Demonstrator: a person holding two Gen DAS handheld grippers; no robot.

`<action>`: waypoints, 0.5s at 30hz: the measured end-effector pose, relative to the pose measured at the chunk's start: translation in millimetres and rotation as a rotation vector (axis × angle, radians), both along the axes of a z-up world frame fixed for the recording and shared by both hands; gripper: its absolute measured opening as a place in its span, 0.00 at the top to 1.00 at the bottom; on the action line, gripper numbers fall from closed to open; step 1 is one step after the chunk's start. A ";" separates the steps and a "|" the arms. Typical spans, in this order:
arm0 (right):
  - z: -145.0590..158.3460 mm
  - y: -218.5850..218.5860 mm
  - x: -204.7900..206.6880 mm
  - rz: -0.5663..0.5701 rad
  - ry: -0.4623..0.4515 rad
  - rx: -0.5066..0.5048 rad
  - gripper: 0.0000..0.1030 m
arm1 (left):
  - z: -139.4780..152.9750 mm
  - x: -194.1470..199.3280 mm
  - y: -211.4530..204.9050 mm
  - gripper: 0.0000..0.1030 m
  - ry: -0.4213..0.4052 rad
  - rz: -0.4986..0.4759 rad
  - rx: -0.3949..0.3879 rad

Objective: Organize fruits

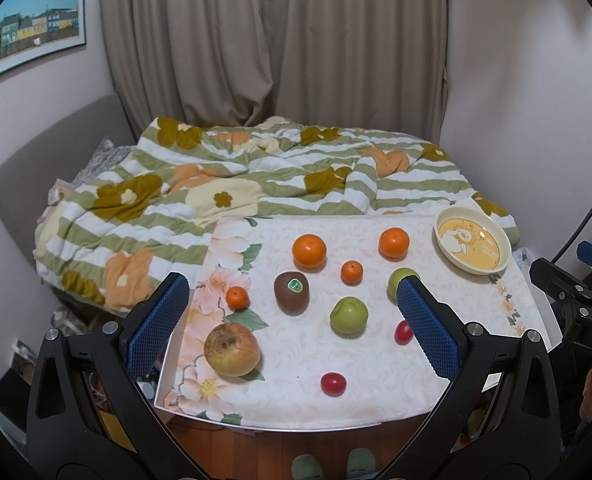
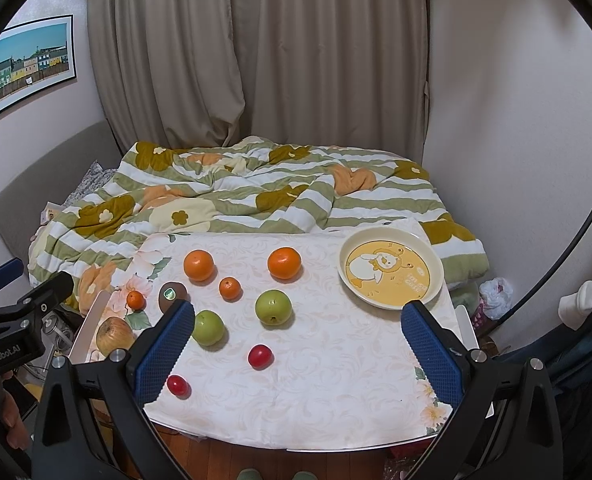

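Fruit lies spread on a white floral table [image 1: 335, 400] [image 2: 335, 400]. There are two large oranges [image 1: 309, 251] [image 2: 198, 265], two small mandarins [image 1: 351, 272] [image 2: 230, 288], a kiwi [image 1: 291, 293] [image 2: 168, 295], two green apples [image 1: 348, 315] [image 2: 273, 307], a yellow-red apple [image 1: 232, 349] [image 2: 114, 335] and two red cherry tomatoes [image 1: 333, 383] [image 2: 260, 356]. A cream duck plate [image 1: 471, 245] [image 2: 390, 268] sits empty at the far right. My left gripper [image 1: 292, 320] is open above the table's near left. My right gripper [image 2: 296, 340] is open above the near middle. Both hold nothing.
A bed with a green striped floral quilt [image 1: 236, 184] [image 2: 236, 188] lies directly behind the table. Curtains and walls stand behind it. Wood floor and slippers [image 1: 331, 466] show below the near table edge. The other gripper's body shows at each view's side [image 1: 575, 304] [image 2: 16, 320].
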State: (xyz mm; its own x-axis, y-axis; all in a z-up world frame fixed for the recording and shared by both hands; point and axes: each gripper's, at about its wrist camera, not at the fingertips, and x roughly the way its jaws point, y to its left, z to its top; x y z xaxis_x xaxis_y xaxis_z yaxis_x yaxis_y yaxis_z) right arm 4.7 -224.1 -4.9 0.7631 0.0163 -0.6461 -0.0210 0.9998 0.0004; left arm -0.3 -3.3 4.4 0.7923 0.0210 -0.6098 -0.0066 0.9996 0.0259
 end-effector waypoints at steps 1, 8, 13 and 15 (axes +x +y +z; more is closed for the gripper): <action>-0.1 -0.1 0.0 0.001 0.000 0.001 0.00 | 0.0 0.0 -0.2 0.00 0.000 0.000 -0.001; -0.7 -0.1 -0.3 0.001 0.000 0.002 0.00 | -1.0 0.0 -0.1 0.00 0.000 0.001 0.000; -0.8 0.3 -0.3 0.001 -0.001 0.003 0.00 | -1.1 -0.2 -0.4 0.00 0.001 0.000 -0.001; -0.7 0.6 -0.1 0.002 0.000 0.003 0.00 | -1.1 0.1 0.3 0.00 0.000 0.001 -0.002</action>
State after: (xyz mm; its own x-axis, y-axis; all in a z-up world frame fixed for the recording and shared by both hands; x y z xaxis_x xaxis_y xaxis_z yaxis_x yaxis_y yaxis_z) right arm 4.6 -223.4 -5.6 0.7631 0.0195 -0.6459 -0.0225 0.9997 0.0036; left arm -0.1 -3.0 3.3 0.7920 0.0206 -0.6102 -0.0075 0.9997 0.0240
